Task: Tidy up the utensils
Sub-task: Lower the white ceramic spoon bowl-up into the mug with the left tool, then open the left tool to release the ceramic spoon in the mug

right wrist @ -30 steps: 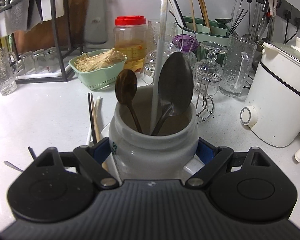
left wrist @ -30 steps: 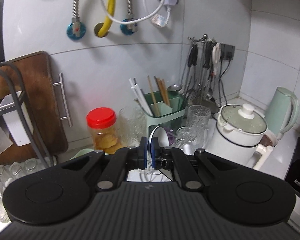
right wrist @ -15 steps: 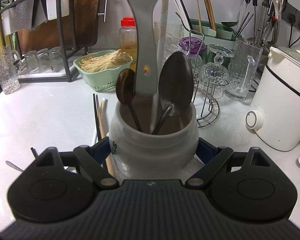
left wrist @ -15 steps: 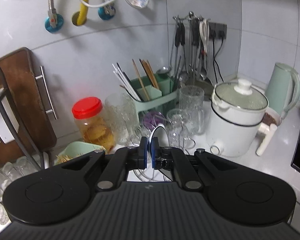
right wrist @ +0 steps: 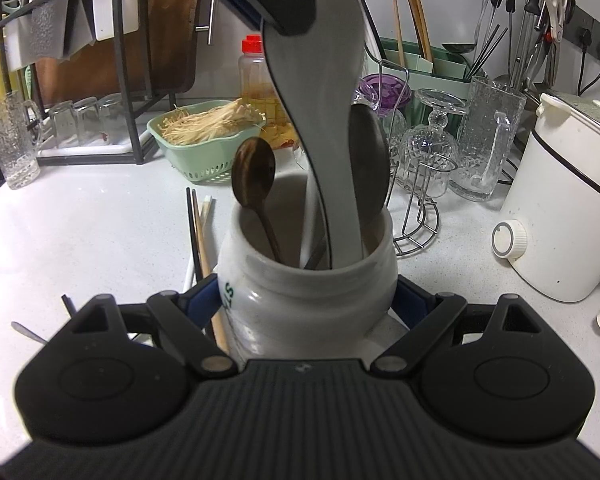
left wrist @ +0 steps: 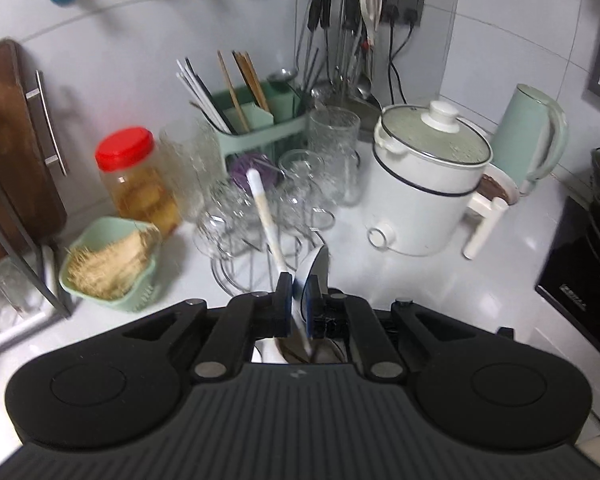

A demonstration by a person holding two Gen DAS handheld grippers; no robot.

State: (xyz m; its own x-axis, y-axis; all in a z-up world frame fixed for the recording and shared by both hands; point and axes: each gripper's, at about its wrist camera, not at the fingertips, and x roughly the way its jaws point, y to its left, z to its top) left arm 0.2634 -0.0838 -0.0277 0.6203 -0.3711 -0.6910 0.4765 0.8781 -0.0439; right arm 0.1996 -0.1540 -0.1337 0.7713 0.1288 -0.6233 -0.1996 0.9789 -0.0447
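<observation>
Left gripper (left wrist: 299, 302) has its jaws nearly together, pinched on the bowl end of a white ceramic spoon (right wrist: 324, 120). The jaws have just eased open a hair, but the pads still touch the spoon in the left wrist view, so I read it as held, not released.

Right gripper (right wrist: 308, 300) has its jaws spread wide around a white ceramic jar (right wrist: 308, 280), clamping both sides and steadying it on the bench (right wrist: 80, 220).

Spoon position: handle end is already inside the jar mouth, bowl end up, leaning slightly. Its tip is hidden inside the jar, so I can't tell if it has bottomed out. The jar already holds a small wooden spoon (right wrist: 254, 168), a larger dark spoon (right wrist: 372, 160) and a white stick (left wrist: 262, 208).

How to finish this step well, my judgement:
- Keep the jar clamped until the spoon is fully released; it's ceramic on ceramic.
- Lower until the handle rests on the jar floor, then open. Don't drop it.
- Steer the handle into the free gap at the front, clear of the dark spoon.
- Withdraw the left gripper straight up so it doesn't snag the white stick.

Loose chopsticks (right wrist: 198, 232) lie on the bench just left of the jar; likely next.
</observation>
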